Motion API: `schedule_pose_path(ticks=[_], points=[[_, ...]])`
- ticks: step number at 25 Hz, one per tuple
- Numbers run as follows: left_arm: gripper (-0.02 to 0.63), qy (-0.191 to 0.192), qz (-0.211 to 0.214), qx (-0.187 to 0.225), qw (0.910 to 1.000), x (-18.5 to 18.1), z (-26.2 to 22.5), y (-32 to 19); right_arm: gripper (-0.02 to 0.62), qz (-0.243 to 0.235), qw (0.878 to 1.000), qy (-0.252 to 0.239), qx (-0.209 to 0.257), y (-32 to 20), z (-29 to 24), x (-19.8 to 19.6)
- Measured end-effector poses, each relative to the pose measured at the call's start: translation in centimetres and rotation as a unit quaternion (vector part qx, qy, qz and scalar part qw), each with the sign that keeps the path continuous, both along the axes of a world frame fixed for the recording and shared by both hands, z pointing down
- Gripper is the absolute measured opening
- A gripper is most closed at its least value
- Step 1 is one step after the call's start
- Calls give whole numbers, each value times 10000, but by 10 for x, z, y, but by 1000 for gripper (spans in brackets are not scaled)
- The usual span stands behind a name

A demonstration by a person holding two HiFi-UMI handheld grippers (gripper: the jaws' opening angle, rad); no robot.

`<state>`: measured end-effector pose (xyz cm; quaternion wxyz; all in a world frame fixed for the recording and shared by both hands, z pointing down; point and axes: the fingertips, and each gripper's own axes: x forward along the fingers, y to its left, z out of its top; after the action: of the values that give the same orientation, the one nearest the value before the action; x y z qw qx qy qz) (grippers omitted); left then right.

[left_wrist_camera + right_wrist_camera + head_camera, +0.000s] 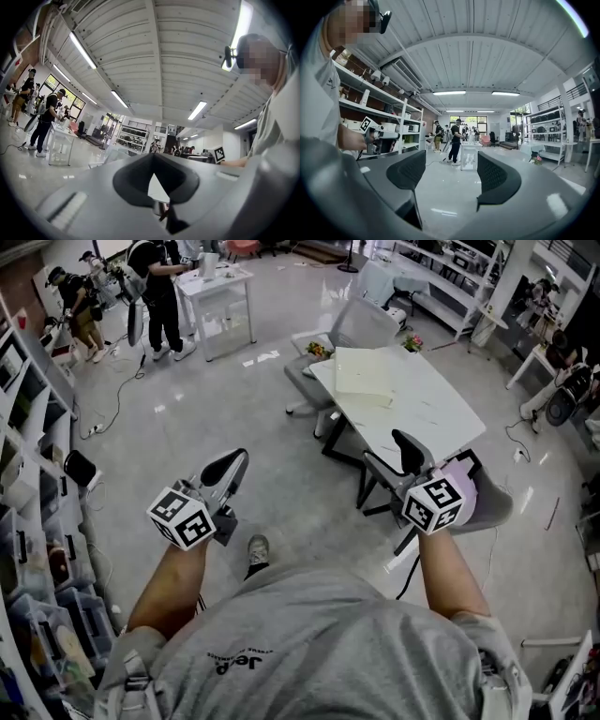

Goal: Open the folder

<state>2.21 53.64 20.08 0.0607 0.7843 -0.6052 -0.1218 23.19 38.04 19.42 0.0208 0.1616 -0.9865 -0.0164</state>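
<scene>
A pale cream folder (367, 373) lies shut and flat on the far half of a white table (441, 413) ahead of me. Both grippers hang in the air short of the table and touch nothing. My left gripper (228, 468) is over the bare floor, left of the table, with its dark jaws together and nothing in them (154, 171). My right gripper (409, 448) hovers near the table's near corner. Its two black pads stand wide apart with only floor showing between them (450, 173).
A grey office chair (361, 326) stands at the table's far side, and dark chair frames (380, 479) sit below its near corner. Storage shelves (33, 521) line the left. People work at a small white table (220, 287) far off. Cables run across the floor.
</scene>
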Motion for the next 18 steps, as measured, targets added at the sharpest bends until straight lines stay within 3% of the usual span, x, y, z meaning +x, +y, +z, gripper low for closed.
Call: schedule_pose_path(ticks=[13, 18], points=[[49, 9, 792, 11, 9969, -222, -14, -181, 324, 855, 9963, 15, 76, -143, -15, -202], [49, 3, 944, 56, 9955, -278, -20, -230, 324, 971, 9952, 70, 62, -188, -20, -256]])
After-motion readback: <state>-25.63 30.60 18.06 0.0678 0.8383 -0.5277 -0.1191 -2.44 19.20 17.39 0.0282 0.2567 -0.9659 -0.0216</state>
